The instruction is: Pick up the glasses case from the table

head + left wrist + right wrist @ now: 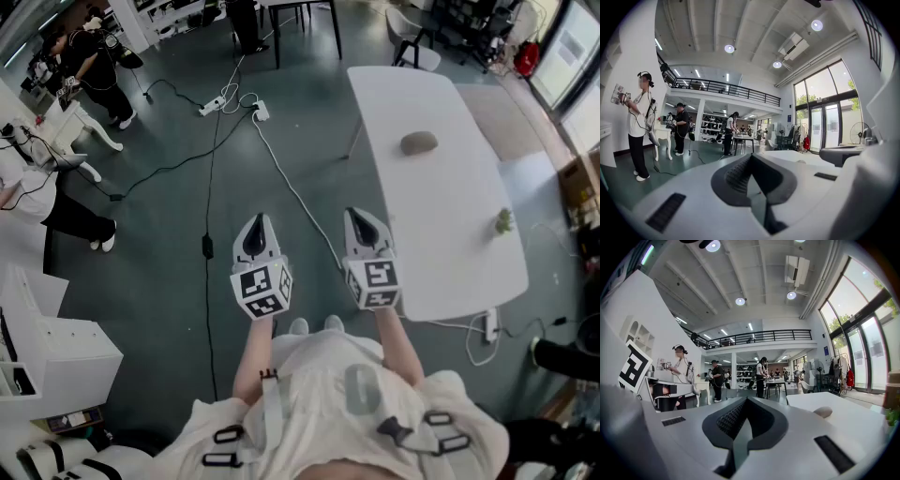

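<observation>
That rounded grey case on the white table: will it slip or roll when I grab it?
The glasses case looks domed and smooth, so a grip may slide off its curved sides; closing across the narrower width seems safer. It lies low and flat on the table, so rolling seems unlikely, though a nudge could skate it. Hard or soft shell: can't tell from here.

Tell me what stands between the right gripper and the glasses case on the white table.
Nothing visible does. The right gripper, shut and empty, hangs beside the table's left edge. Only bare tabletop separates it from the glasses case. The small green thing sits near the table's right edge, off that line.
</observation>
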### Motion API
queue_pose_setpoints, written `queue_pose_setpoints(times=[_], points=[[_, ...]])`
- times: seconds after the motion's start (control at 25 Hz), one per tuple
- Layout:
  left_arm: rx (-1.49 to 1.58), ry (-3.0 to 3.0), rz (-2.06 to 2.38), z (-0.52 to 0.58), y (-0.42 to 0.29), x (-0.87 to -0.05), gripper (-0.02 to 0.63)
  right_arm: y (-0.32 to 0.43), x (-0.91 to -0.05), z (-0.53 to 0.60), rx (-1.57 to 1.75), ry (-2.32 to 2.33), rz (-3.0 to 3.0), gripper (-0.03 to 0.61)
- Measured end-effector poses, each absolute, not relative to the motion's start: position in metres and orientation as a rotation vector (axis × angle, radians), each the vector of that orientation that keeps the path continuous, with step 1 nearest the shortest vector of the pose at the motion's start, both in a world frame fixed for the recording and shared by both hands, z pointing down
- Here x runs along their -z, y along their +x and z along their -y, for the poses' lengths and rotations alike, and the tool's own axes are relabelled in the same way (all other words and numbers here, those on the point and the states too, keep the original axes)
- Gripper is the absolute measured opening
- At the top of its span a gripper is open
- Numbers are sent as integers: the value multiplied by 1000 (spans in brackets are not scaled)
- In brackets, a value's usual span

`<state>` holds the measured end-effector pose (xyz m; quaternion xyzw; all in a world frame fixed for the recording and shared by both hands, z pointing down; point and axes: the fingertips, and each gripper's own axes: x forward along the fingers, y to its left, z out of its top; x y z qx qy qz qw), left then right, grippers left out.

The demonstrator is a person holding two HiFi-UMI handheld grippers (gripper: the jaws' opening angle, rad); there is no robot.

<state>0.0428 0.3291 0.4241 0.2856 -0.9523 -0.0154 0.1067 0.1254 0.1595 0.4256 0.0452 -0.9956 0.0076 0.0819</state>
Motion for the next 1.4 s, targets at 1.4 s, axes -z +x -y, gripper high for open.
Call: queue_pose_setpoints(times=[1.4], points=[[24,902,2834,-244,32,-421,3,116,-436,-90,-145,118,2978,1]])
